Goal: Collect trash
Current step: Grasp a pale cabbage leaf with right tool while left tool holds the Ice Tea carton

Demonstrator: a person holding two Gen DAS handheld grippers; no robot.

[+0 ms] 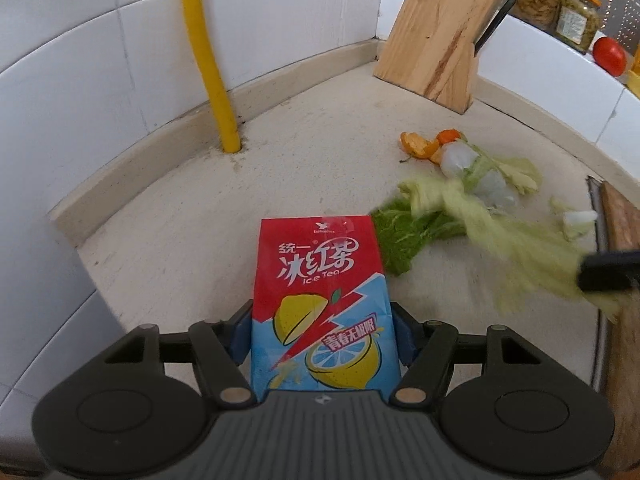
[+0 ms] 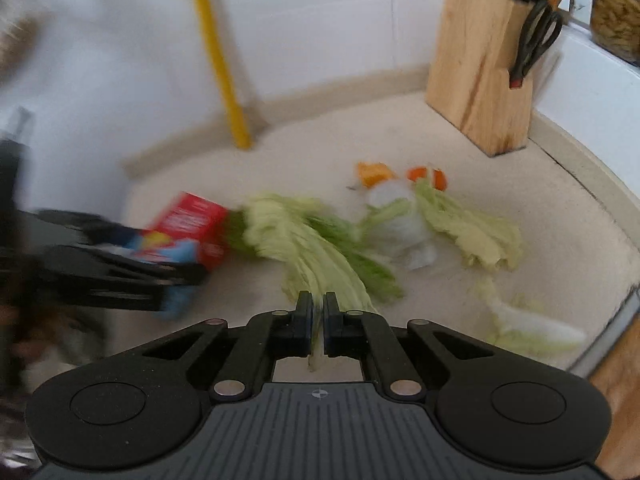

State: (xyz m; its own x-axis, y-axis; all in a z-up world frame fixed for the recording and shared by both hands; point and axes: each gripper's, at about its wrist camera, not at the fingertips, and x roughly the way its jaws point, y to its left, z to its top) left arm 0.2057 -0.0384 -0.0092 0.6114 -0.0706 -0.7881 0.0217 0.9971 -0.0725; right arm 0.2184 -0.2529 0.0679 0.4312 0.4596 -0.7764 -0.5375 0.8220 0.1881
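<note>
My left gripper (image 1: 323,330) is shut on a red and blue ice tea carton (image 1: 320,292), held above the beige counter; the carton also shows blurred in the right wrist view (image 2: 188,232). My right gripper (image 2: 318,320) is shut on a pale green cabbage leaf (image 2: 312,256), which shows as a blurred streak in the left wrist view (image 1: 500,236). On the counter lie a darker green leaf (image 1: 404,236), crumpled white tissue (image 1: 476,172), orange peel (image 1: 424,144) and more leaves (image 2: 472,228).
A wooden knife block (image 1: 436,36) with scissors stands in the back corner. A yellow pipe (image 1: 208,56) rises from the counter by the tiled wall. Jars (image 1: 556,4) and a tomato (image 1: 609,55) sit on the sill. A wooden board (image 1: 622,220) lies right.
</note>
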